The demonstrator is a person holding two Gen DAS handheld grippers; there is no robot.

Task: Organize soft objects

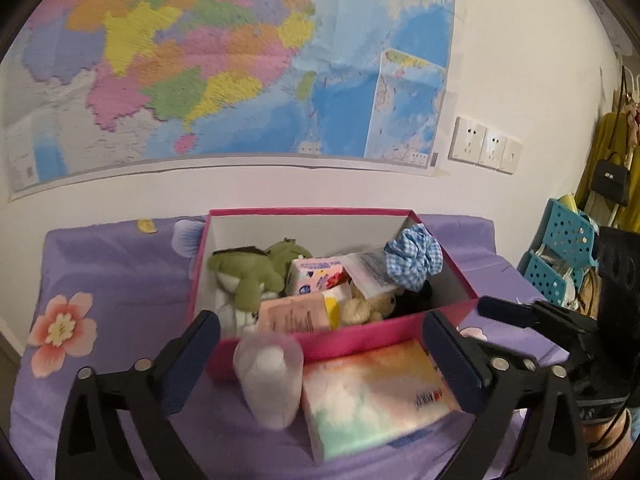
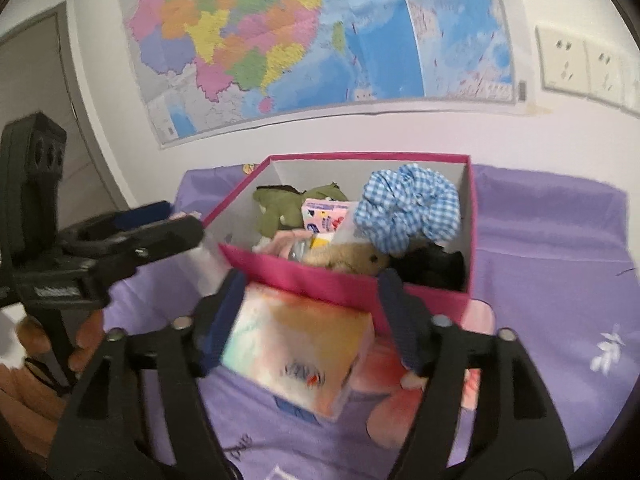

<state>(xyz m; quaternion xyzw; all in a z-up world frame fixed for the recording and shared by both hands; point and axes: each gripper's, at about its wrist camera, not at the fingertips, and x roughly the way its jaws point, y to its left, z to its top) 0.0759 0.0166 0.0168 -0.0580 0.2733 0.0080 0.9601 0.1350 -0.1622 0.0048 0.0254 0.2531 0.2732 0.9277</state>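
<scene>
Your left tool (image 1: 322,364) stood spread wide, pinching nothing, with the blurred white plastic bottle (image 1: 269,380) just ahead between its fingers. Right of it, the pastel tissue pack (image 2: 294,350) lay on the purple floral bedspread (image 2: 552,240) against the pink cardboard box (image 2: 344,286), long axis slanting rightward, between your spread right tool (image 2: 308,320), the nearer one. Its red lettering was unreadable.

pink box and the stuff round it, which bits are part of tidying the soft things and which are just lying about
Part of the job:
- pink box
- green plush toy
- blue gingham scrunchie
- tan plush toy
- tissue pack
- white roll in clear wrap

Just lying about:
- wall map
- wall sockets
- blue baskets
- black handbag
</scene>
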